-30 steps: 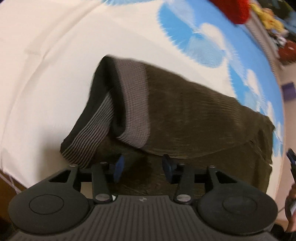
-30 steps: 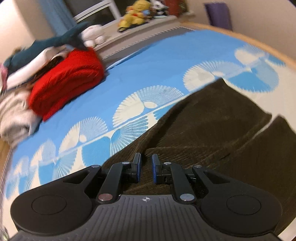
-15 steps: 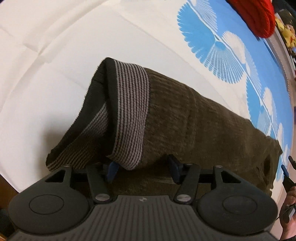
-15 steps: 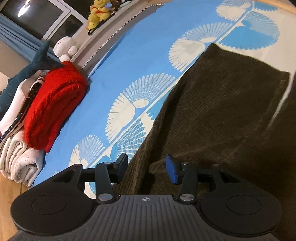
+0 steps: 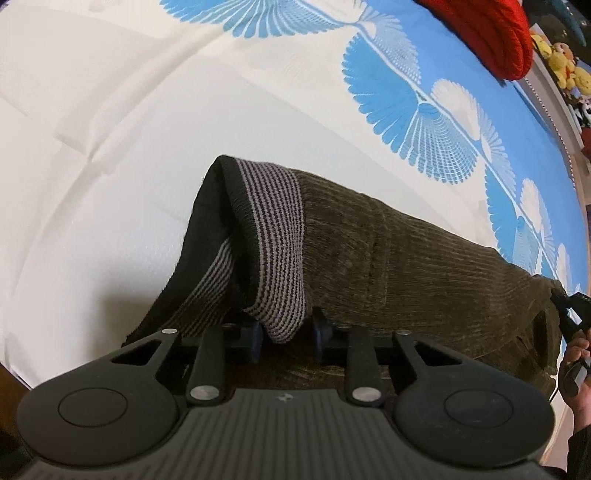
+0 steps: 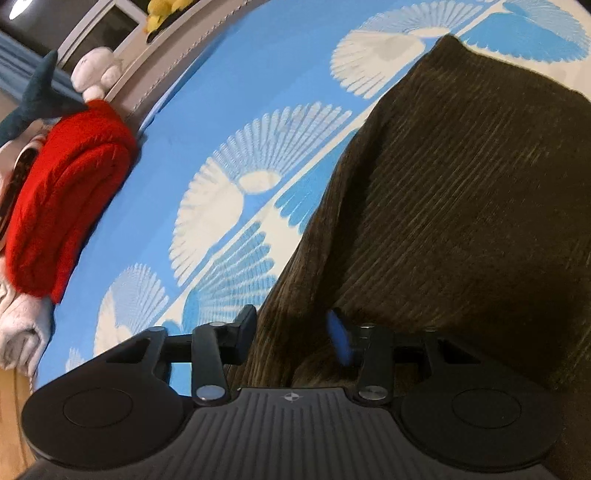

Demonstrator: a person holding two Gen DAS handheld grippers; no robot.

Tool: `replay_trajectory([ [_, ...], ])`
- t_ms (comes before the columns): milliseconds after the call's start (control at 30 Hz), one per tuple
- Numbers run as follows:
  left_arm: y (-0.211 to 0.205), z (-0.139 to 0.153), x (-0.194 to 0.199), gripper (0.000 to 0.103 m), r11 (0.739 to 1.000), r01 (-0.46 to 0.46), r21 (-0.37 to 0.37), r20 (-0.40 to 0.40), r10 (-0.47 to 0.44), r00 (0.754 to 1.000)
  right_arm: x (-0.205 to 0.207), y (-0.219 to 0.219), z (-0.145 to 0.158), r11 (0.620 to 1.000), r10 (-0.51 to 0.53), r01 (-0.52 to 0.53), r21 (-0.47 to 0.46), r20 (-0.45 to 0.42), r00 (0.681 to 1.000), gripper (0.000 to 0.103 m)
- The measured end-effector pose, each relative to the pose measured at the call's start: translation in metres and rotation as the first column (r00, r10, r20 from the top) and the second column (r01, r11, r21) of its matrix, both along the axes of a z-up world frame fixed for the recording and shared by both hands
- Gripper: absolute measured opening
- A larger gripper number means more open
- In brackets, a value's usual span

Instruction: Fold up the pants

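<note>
Left tool [image 5: 286,336] straddles ribbed striped waistband [image 5: 273,240] (corduroy pants [image 6: 461,184]).

Both wrist views close, low over pants [image 5: 406,258] [image 6: 461,203] from opposite ends; share bedsheet [image 5: 110,110] [image 6: 240,92].

Bed: we see a white and blue fan-patterned sheet [image 5: 110,110].
Ledge: we see plush toys [image 5: 565,70].
Window: dark [image 6: 107,22].

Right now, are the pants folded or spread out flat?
Folded. In the left view the pants lie doubled over, a top layer on a lower one, the striped waistband gaping open at one end.
</note>
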State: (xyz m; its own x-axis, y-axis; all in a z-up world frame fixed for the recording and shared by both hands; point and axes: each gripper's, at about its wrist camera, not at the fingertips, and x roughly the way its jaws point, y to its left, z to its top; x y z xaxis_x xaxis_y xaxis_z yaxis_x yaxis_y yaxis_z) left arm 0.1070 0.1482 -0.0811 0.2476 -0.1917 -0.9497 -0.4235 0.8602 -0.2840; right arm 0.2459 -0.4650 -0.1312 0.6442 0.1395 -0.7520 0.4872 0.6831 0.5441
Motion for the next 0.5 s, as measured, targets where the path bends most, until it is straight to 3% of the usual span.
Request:
replay_trajectory([
  [100, 0.001, 0.006, 0.0, 0.027, 1.0, -0.002, 0.006, 0.022, 0.002, 1.0, -0.006, -0.005, 0.011, 0.999, -0.011, 0.013, -0.046, 0.049, 0.999, 0.0],
  [267, -0.001, 0.014, -0.006, 0.025, 1.0, 0.004, 0.007, 0.055, -0.004, 0.998, -0.049, -0.029, 0.058, 0.994, -0.028, 0.047, -0.096, 0.186, 0.982, 0.0],
  [333, -0.002, 0.017, -0.011, 0.025, 1.0, 0.001, 0.004, 0.069, -0.002, 0.998, -0.07, -0.036, 0.066, 0.991, 0.022, 0.004, -0.133, 0.188, 0.982, 0.0],
  [500, -0.009, 0.026, -0.026, 0.025, 1.0, -0.001, 0.01, 0.107, 0.0, 0.994, -0.113, -0.051, 0.06, 0.993, 0.101, -0.092, -0.076, 0.114, 0.988, 0.004],
])
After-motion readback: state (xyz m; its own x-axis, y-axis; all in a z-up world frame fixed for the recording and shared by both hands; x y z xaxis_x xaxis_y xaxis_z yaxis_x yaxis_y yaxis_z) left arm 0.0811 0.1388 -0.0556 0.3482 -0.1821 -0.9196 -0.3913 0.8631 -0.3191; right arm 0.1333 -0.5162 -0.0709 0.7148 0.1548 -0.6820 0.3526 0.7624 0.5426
